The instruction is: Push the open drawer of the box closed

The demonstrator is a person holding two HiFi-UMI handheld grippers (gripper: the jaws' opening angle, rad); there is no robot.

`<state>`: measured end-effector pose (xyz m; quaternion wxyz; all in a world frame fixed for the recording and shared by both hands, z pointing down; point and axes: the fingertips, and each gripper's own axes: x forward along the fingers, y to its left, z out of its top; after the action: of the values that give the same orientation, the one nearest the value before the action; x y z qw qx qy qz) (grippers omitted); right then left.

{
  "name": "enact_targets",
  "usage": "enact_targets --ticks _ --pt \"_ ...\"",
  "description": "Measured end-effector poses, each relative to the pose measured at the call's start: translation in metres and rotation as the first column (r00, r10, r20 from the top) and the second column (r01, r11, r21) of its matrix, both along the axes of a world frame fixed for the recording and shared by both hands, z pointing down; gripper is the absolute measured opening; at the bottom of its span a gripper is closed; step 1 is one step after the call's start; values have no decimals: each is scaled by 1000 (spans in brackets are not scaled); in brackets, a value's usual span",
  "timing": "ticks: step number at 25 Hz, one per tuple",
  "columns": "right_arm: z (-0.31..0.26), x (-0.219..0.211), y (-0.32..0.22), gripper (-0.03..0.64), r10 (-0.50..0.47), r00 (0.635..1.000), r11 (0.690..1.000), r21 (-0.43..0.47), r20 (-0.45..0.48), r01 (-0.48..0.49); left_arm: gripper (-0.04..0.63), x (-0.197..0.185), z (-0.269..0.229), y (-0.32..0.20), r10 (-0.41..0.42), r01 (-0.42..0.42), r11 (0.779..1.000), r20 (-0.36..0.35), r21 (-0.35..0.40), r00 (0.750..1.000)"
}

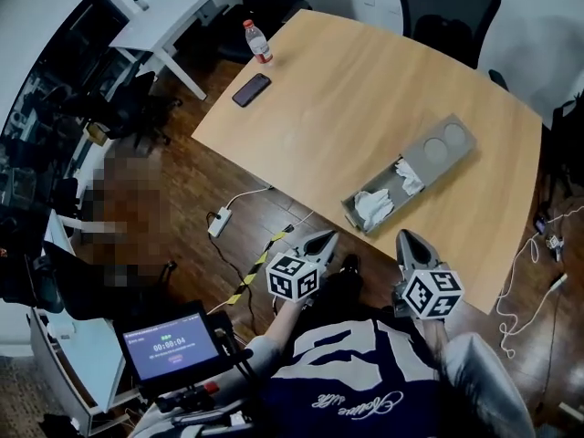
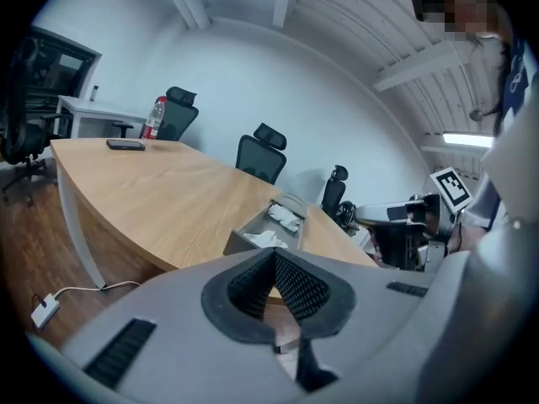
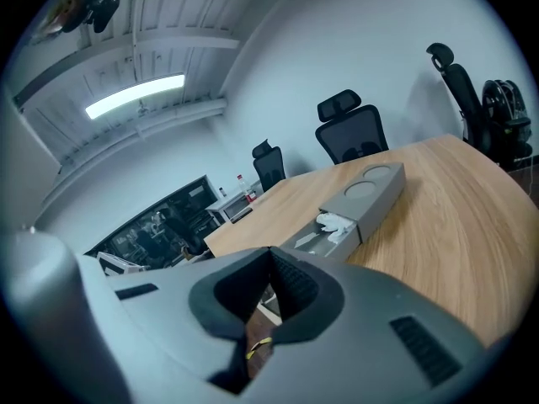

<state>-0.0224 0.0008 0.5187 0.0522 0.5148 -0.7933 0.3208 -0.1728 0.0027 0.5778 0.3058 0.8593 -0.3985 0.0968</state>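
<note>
- A small screen [image 1: 171, 347] with a timer readout is seen at the lower left of the head view, beside the person's torso.
- A white power strip [image 1: 219, 221] is laid on the wooden floor [image 1: 182, 181], just off the bench's left edge.
- A dark phone [image 1: 251, 89] is laid flat near the far left corner of the wooden bench [image 1: 347, 89], and a red-capped water bottle [image 1: 258, 42] is stood upright just beyond it.
- The left tongs [image 1: 321, 243] are held off the bench's near edge, over the floor, and pointed towards the drawer. In the left gripper view [image 2: 274, 255] the jaws are seen pressed together at the tips, with nothing between them.
- The drawer [image 1: 350, 210] is pulled well out of the grey box [image 1: 444, 146] towards the near edge of the bench, and crumpled white wads [image 1: 372, 204] are held in it. Two round recesses are sunk into the box's top.
- The right tongs [image 1: 408, 243] are held at the bench's near edge, just right of the drawer's front and apart from it. In the right gripper view [image 3: 271, 252] the jaws are likewise closed on nothing.
- A black office chair [image 1: 447, 7] is placed behind the far side.
- White cables [image 1: 529, 286] are strewn on the floor at the right.
</note>
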Motion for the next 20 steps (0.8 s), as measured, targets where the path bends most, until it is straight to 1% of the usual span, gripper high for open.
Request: enact_targets --ticks 2,6,9,12,15,20 --pt "1 4 -5 -2 38 999 999 -5 -14 -38 -2 0 13 -13 40 -39 999 16 -22 999" --pt "5 17 -12 -2 137 990 990 -21 -34 -138 -2 6 31 -31 127 -125 990 20 -65 992" --pt "11 25 -20 -2 203 978 978 -38 -43 -205 -2 15 46 -47 207 -203 974 33 -97 978" --pt "11 29 -20 -2 239 969 969 -43 -57 -241 -2 22 56 -52 278 -270 956 56 -115 959" --pt "9 34 -13 -2 263 962 963 -43 -70 -266 -2 30 58 -49 320 -311 942 59 -123 946" --pt "5 45 0 -2 301 949 950 -51 -91 -307 -2 40 53 -41 357 -352 929 21 -116 934"
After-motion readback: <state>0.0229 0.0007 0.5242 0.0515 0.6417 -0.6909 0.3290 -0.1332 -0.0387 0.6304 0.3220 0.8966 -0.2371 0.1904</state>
